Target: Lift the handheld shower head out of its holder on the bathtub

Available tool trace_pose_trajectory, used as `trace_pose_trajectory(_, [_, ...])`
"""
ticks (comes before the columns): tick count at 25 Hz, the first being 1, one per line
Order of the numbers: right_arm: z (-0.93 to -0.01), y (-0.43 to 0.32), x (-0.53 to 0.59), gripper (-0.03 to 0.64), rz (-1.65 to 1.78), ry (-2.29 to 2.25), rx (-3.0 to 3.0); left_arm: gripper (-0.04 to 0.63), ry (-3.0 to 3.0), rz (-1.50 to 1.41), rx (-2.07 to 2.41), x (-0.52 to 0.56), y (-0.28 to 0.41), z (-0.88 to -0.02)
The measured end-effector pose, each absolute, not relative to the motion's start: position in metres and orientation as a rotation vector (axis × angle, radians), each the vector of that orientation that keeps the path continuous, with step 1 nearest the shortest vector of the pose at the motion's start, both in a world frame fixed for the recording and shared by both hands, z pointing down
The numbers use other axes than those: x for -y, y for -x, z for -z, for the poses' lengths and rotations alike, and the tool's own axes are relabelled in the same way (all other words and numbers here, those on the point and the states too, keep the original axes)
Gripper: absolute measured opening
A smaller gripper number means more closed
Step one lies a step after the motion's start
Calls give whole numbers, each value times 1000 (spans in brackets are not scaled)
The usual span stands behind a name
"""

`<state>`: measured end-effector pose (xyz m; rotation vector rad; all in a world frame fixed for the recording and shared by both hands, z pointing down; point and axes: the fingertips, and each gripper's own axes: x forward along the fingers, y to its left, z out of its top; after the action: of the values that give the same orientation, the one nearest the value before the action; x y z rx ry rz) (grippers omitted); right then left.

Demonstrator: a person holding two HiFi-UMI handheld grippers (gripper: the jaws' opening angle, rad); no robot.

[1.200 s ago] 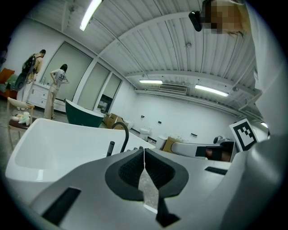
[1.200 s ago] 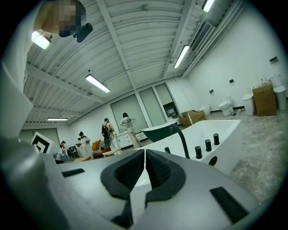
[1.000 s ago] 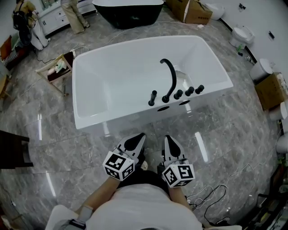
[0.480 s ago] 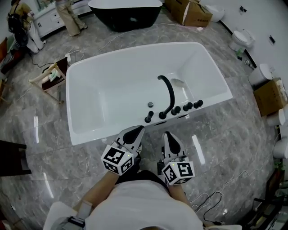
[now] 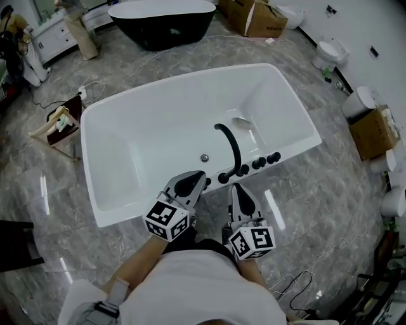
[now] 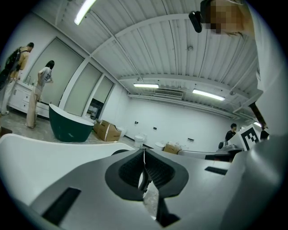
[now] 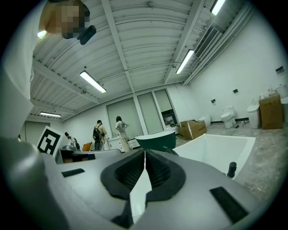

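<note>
**STATUS: BOTH TOOLS CLENCHED AND EMPTY, SHORT OF THE BATHTUB RIM**

1. Left tool (image 5: 194,181): the jaws are closed tip to tip. The left gripper view shows nothing between the pads. In the head view its tip lies over the near rim of the white bathtub (image 5: 114,209).

2. Right tool (image 5: 238,194): the jaws are closed tip to tip, and nothing is held. It lies just beside the left tool, pointing at the same rim and just short of it.

3. Handheld shower head (image 5: 208,182): it stands in its holder on the near rim, at the left end of a row of black fittings. It is just beside the left tool's tip and partly hidden by it. Whether the two touch cannot be told.

4. Adjacent fittings: a curved black spout (image 5: 232,147) arches over the basin, with three black knobs (image 5: 258,163) to its right.

5. Surroundings: the bathtub stands on a grey marble floor (image 5: 330,209). A dark freestanding tub (image 5: 162,25) and a cardboard box (image 5: 257,18) lie beyond it.
</note>
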<state>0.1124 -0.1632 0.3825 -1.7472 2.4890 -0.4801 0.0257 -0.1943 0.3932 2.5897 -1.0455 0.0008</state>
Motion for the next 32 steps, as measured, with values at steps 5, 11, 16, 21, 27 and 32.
trace_pose_trajectory(5, [-384,-103,179,18,473,1717,-2505,12,-2589,-16,1001,211,-28,-402])
trace_pose_trajectory(11, [-384,-92,190,20,508,1565,-2577,12,-2560,-32,1010,216,-25,-407])
trace_pose_trajectory(16, [-394,-69,204,252,563,1416,-2714,12,-2523,-48,1062,219,-14,-415])
trace_pose_trajectory(21, [-393,-60,210,253,548,1384,-2820,12,-2473,-42,1112,221,-7,-413])
trace_pose_trajectory(27, [-410,-52,212,252,490,1344,-2939,12,-2456,-55,1130,224,-9,-426])
trace_pose_trajectory(32, [-437,-49,214,252,522,1305,-2986,12,-2422,-67,1137,223,-9,-449])
